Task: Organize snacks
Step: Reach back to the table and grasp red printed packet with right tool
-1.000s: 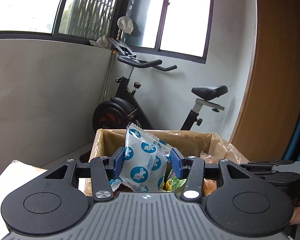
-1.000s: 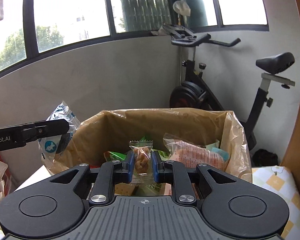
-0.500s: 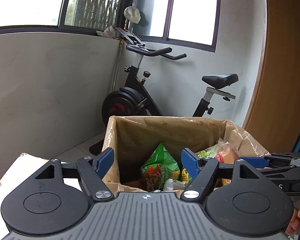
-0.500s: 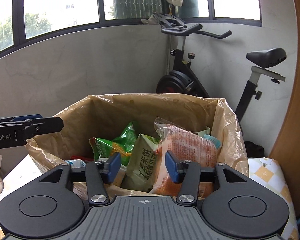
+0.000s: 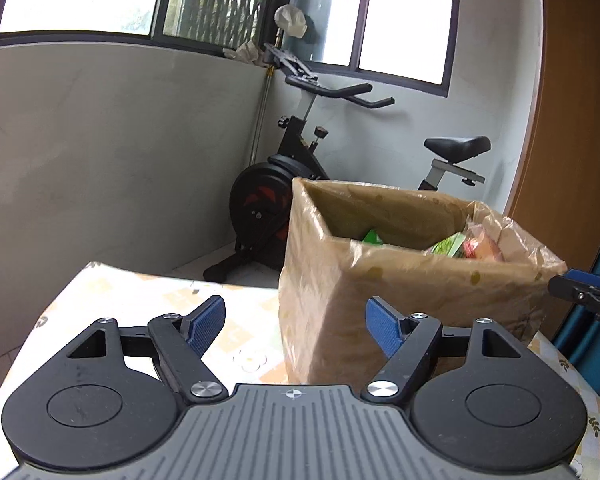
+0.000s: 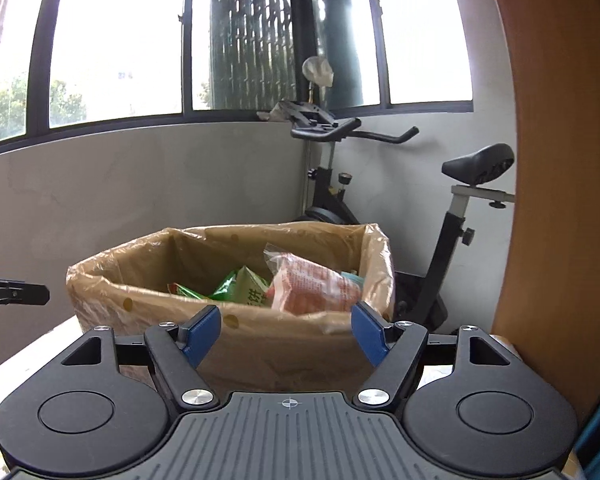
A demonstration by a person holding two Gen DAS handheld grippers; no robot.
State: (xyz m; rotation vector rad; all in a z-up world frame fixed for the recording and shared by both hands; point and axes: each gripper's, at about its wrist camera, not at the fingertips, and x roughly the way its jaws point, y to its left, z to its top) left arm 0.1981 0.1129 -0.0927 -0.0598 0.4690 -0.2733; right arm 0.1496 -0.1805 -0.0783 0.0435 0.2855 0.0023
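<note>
Brown plastic-lined box (image 6: 236, 320) of snack packets (image 6: 312, 290) stands on the table (image 5: 148, 300) just beyond both empty claws, left claw (image 5: 296, 322) and right claw (image 6: 286, 330), whose jaws have just been opening wide.

We see daylight pouring through blown-out windows (image 6: 116, 60), leaving the wall (image 5: 120, 152) soft grey. The lined box (image 5: 380, 280) smears with motion blur, and straight frames bow at the edges.
</note>
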